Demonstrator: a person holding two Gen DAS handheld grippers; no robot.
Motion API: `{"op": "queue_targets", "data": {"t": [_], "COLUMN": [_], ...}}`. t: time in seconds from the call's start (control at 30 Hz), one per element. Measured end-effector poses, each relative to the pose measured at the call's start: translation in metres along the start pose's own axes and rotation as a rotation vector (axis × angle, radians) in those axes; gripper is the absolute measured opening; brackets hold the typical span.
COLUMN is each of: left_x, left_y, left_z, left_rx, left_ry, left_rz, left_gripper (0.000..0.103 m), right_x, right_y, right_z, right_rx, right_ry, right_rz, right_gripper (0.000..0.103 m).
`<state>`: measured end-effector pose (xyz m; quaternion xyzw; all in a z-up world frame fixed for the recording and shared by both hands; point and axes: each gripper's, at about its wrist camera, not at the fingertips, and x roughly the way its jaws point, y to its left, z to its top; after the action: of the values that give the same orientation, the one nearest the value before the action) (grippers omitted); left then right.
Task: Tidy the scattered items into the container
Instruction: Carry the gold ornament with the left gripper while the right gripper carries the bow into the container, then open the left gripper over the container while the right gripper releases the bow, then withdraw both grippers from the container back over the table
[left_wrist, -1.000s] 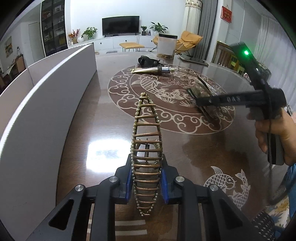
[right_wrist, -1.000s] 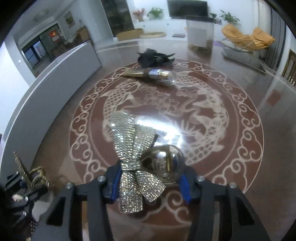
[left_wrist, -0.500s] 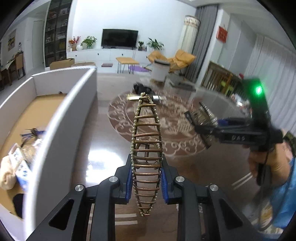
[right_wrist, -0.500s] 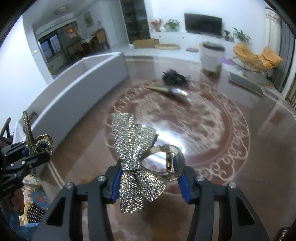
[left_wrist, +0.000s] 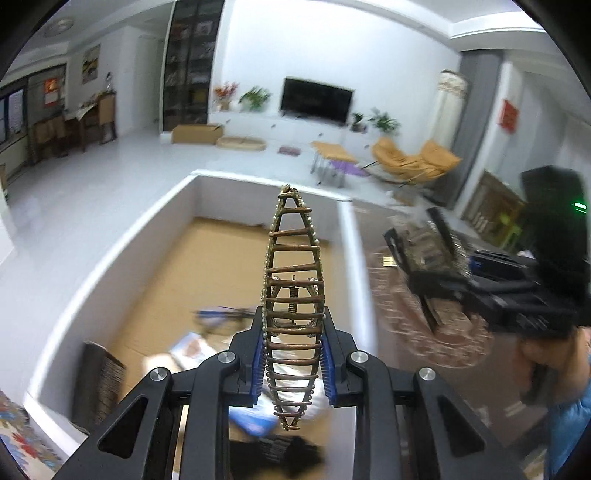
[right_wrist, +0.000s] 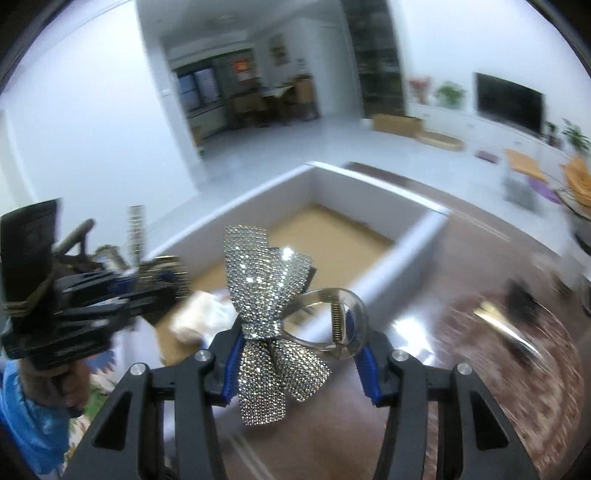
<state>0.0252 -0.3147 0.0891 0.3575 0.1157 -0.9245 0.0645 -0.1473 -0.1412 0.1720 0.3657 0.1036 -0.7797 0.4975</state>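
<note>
My left gripper (left_wrist: 293, 363) is shut on a long bronze wire hair claw (left_wrist: 293, 295) and holds it above the white-walled box (left_wrist: 110, 258) with a cardboard floor. My right gripper (right_wrist: 297, 360) is shut on a silver rhinestone bow hair clip (right_wrist: 264, 295) with a clear claw, held over the table beside the box (right_wrist: 391, 273). The right gripper also shows at the right of the left wrist view (left_wrist: 439, 266). The left gripper shows at the left of the right wrist view (right_wrist: 147, 284), over the box.
Several items lie blurred inside the box: a white and blue packet (left_wrist: 192, 347), a dark flat object (left_wrist: 99, 384) and something black (left_wrist: 291, 454). On the brown patterned table (right_wrist: 517, 369) lie a black item (right_wrist: 521, 299) and a shiny clip (right_wrist: 506, 328).
Both grippers have lifted and swung left with their clips. The left one now hangs over the inside of the box; the right one has come close to the box wall.
</note>
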Motion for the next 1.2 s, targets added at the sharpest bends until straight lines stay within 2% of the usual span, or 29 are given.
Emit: {"op": "queue_targets", "data": {"t": [0.13, 0.23, 0.53, 0.6, 0.63, 0.67, 0.73, 0.83, 1.0, 1.1, 1.2], "left_x": [0.038, 0.064, 0.123, 0.131, 0.132, 0.134, 0.131, 0.119, 0.102, 0.087, 0.065], "left_y": [0.053, 0.075, 0.098, 0.1, 0.101, 0.104, 0.108, 0.111, 0.113, 0.107, 0.093], "left_z": [0.023, 0.031, 0.013, 0.01, 0.01, 0.009, 0.009, 0.007, 0.005, -0.001, 0.002], "left_rx": [-0.025, -0.027, -0.047, -0.065, -0.069, -0.08, -0.105, -0.135, -0.141, -0.107, -0.099], "left_ry": [0.103, 0.17, 0.357, 0.407, 0.416, 0.426, 0.416, 0.381, 0.336, 0.295, 0.208], "left_rz": [0.09, 0.117, 0.142, 0.151, 0.158, 0.162, 0.182, 0.214, 0.256, 0.306, 0.346], "left_gripper": [0.025, 0.025, 0.025, 0.029, 0.044, 0.069, 0.088, 0.088, 0.089, 0.089, 0.089], "right_x": [0.058, 0.094, 0.151, 0.157, 0.156, 0.155, 0.149, 0.136, 0.089, 0.056, 0.025], "right_y": [0.033, 0.044, 0.066, 0.074, 0.079, 0.083, 0.086, 0.087, 0.075, 0.056, 0.026], "right_z": [0.024, 0.024, -0.005, -0.012, -0.015, -0.017, -0.017, -0.014, -0.016, -0.029, -0.054], "right_rx": [-0.054, -0.099, -0.194, -0.237, -0.244, -0.247, -0.255, -0.251, -0.221, -0.174, -0.126], "right_ry": [0.065, 0.116, 0.232, 0.234, 0.234, 0.231, 0.2, 0.163, 0.045, -0.023, -0.072], "right_rz": [0.028, -0.009, -0.077, -0.099, -0.1, -0.102, -0.116, -0.111, -0.123, -0.138, -0.168], "right_gripper": [0.051, 0.051, 0.052, 0.065, 0.088, 0.098, 0.098, 0.098, 0.1, 0.103, 0.103]}}
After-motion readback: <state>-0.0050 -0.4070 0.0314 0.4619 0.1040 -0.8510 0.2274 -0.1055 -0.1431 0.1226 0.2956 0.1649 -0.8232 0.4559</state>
